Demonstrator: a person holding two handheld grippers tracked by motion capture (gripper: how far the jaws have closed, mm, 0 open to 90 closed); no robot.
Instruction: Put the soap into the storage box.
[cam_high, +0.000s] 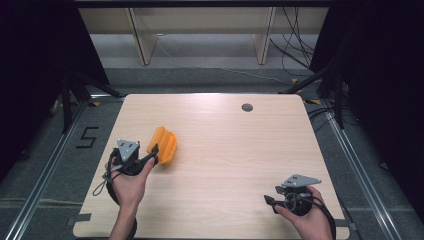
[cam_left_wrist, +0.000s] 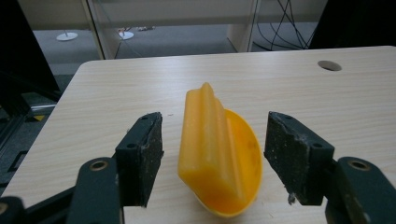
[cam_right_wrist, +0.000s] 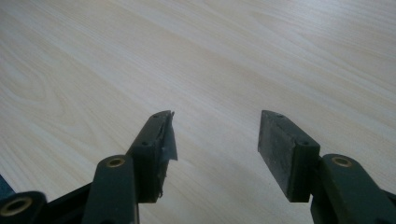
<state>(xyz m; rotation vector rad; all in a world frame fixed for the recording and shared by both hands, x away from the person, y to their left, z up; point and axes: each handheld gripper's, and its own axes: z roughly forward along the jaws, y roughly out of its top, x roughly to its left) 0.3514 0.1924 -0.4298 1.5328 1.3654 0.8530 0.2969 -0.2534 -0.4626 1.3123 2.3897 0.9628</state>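
Orange scoop (cam_left_wrist: 219, 158) sits between left tool (cam_left_wrist: 212, 156)'s wide-open jaws, ungripped; judged pre-grasp, closing comes next. Right tool (cam_right_wrist: 215, 140) open, empty, near-right desk (cam_high: 225, 150).

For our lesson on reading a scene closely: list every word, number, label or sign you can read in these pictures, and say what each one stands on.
"5" – a dark numeral marked on the grey floor left of the table, in the high view.
No readable text on the orange scoop, the left gripper or the right gripper.
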